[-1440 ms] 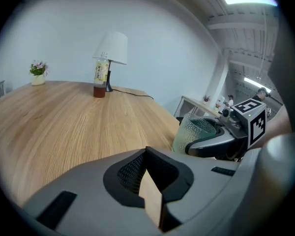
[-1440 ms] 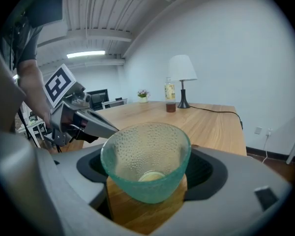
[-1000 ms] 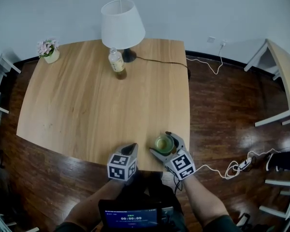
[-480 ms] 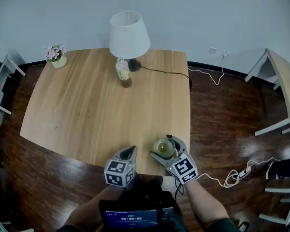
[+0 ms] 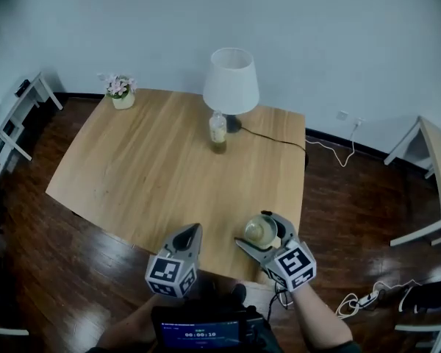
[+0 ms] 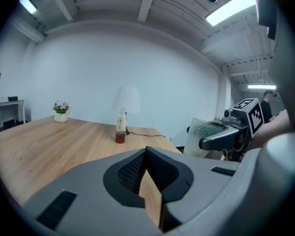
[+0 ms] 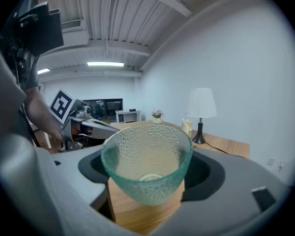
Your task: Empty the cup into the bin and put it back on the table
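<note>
Left tool (image 5: 196, 229) jaws together, right tool (image 5: 251, 229) — clamped round cup (image 7: 146, 166)

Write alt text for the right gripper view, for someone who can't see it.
A pale green dimpled cup stands upright, gripped between the right tool's jaws over a wooden table. Behind it are a lamp, a bottle and potted flowers; the left tool shows at the left.

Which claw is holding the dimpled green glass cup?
The right claw, closed around the dimpled green glass cup; the left claw is shut and empty.
</note>
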{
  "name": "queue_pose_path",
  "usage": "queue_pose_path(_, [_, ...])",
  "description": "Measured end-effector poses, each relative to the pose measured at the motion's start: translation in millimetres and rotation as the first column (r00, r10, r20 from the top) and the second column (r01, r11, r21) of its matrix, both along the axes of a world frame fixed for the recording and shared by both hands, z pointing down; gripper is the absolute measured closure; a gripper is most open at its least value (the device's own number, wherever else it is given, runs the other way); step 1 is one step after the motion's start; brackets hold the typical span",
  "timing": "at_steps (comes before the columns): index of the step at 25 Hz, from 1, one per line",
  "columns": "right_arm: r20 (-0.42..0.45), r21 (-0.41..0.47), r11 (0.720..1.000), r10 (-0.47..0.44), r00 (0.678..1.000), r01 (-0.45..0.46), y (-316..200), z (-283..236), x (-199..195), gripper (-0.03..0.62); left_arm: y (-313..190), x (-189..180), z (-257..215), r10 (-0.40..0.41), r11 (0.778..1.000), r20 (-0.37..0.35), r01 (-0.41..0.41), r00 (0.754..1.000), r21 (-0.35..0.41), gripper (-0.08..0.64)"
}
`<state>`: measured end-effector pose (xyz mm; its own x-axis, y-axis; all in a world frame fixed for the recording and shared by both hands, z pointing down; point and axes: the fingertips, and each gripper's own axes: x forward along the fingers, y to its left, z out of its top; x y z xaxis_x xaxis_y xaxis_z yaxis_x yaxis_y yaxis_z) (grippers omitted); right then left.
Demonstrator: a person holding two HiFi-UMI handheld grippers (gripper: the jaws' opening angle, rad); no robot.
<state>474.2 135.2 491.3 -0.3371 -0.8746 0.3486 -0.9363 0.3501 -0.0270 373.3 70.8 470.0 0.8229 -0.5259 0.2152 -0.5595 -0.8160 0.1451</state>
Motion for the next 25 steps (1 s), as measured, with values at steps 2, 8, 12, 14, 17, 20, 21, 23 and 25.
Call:
queue_pose_path(2, [0.014,0.005,0.999,-0.032,0.999,0.032,-7,-17,-8,0.187,-3,-15,-19,-0.046,0.998,-0.034,0.047,0.998,0.042,0.569])
queue_pose_path(8, [0.047,0.022,0.985,-0.174,0.984,0.173,-27,-57,-47,0.187,-12,-78,-63,-0.222,0.963,-0.118,0.236,0.968,0.126,0.571])
queue_pose_path(12, [0.044,0.028,0.959,-0.285,0.958,0.284,-36,-74,-78,0.187,-12,-130,-81,-0.341,0.911,-0.139,0.363,0.930,0.196,0.570])
queue_pose_path(14, [0.045,0.034,0.937,-0.348,0.936,0.347,-38,-81,-94,0.187,-7,-152,-92,-0.387,0.881,-0.160,0.416,0.908,0.226,0.569])
queue_pose_path(17, [0.048,0.046,0.905,-0.425,0.904,0.423,-45,-88,-116,0.187,4,-182,-106,-0.444,0.835,-0.191,0.481,0.876,0.266,0.571])
queue_pose_path(20, [0.038,0.041,0.881,-0.473,0.880,0.471,-50,-89,-139,0.187,21,-214,-118,-0.478,0.783,-0.246,0.536,0.843,0.315,0.571])
queue_pose_path(21, [0.033,0.042,0.872,-0.489,0.872,0.487,-50,-91,-147,0.189,26,-225,-123,-0.481,0.762,-0.272,0.551,0.833,0.339,0.571])
queue_pose_path(23, [0.016,0.047,0.852,-0.522,0.853,0.521,-52,-95,-162,0.187,33,-244,-134,-0.496,0.715,-0.315,0.586,0.809,0.381,0.571])
queue_pose_path(25, [-0.003,0.051,0.834,-0.550,0.835,0.550,-54,-100,-175,0.187,37,-262,-145,-0.519,0.669,-0.341,0.621,0.783,0.408,0.571])
